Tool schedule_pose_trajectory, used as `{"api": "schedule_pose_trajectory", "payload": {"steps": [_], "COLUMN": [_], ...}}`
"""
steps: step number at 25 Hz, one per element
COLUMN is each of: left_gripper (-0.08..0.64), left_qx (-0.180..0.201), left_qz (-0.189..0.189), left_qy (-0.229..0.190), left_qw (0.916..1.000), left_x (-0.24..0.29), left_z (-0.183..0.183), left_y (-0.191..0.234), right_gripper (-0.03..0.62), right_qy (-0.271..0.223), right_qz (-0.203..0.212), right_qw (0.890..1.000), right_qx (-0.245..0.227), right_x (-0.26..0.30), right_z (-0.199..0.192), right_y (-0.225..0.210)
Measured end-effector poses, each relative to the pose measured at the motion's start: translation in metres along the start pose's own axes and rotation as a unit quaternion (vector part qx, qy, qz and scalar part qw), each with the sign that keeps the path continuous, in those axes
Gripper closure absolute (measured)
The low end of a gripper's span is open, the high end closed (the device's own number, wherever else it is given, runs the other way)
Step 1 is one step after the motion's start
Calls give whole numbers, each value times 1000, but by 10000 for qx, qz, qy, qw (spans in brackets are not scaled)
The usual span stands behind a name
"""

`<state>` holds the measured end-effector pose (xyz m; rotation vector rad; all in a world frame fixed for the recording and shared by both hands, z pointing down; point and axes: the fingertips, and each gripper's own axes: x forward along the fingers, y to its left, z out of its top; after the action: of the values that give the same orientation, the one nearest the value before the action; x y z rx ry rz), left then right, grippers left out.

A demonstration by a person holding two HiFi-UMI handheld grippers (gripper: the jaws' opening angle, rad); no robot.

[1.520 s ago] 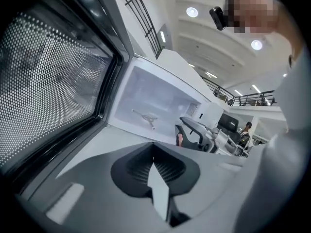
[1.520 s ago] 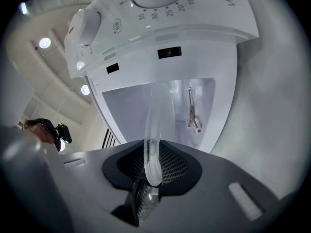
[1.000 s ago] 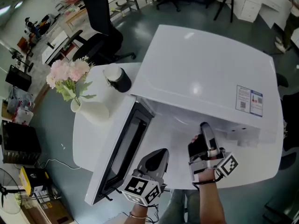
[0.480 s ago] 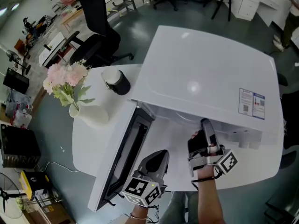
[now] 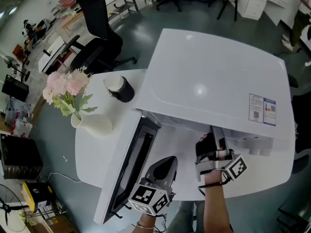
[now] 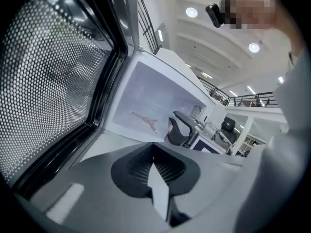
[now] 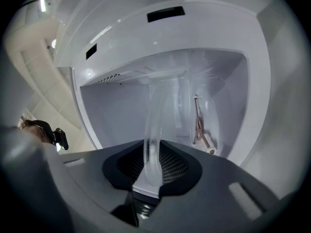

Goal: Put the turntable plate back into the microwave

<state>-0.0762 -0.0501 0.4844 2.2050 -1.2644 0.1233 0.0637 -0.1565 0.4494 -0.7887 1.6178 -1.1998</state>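
The white microwave [image 5: 209, 76] stands on a round white table [image 5: 92, 149], its door [image 5: 127, 166] swung wide open toward the person. The right gripper [image 7: 151, 147] is at the mouth of the cavity, and its jaws are clamped on the rim of the clear glass turntable plate [image 7: 156, 115]. The plate is seen edge-on between the pads and extends from them into the cavity, off the floor. The three-armed roller support [image 7: 199, 127] lies inside on the cavity floor, apart from the plate and uncovered.

The left gripper [image 6: 155, 152] hangs in front of the microwave just beside the open door, with its jaws pressed together and nothing between them. Its view takes in the door's perforated window on one side and the lit cavity beyond.

On the table's far side, left of the microwave, sit a white vase [image 5: 92, 122] of pink flowers and a black-and-white cup [image 5: 120, 88], both well apart from the grippers.
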Motion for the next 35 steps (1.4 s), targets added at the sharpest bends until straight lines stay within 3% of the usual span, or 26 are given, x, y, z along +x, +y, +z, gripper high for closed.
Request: {"api": "schedule_pose_trajectory", "payload": {"steps": [25, 35], "left_gripper": [560, 560], "left_qx": [-120, -148], "left_qz": [-132, -171], "left_qy": [93, 133], "left_qw": [9998, 9997], "left_x": [13, 18], "left_z": [-3, -4], "left_y": [4, 2], "right_gripper": [505, 506], "right_qy": [-372, -361], "right_qz": [-357, -763], "right_qw": [9987, 9963], "right_qx": [60, -169], "right_x": [6, 7], "right_z": [12, 11], "right_y": [-24, -32]}}
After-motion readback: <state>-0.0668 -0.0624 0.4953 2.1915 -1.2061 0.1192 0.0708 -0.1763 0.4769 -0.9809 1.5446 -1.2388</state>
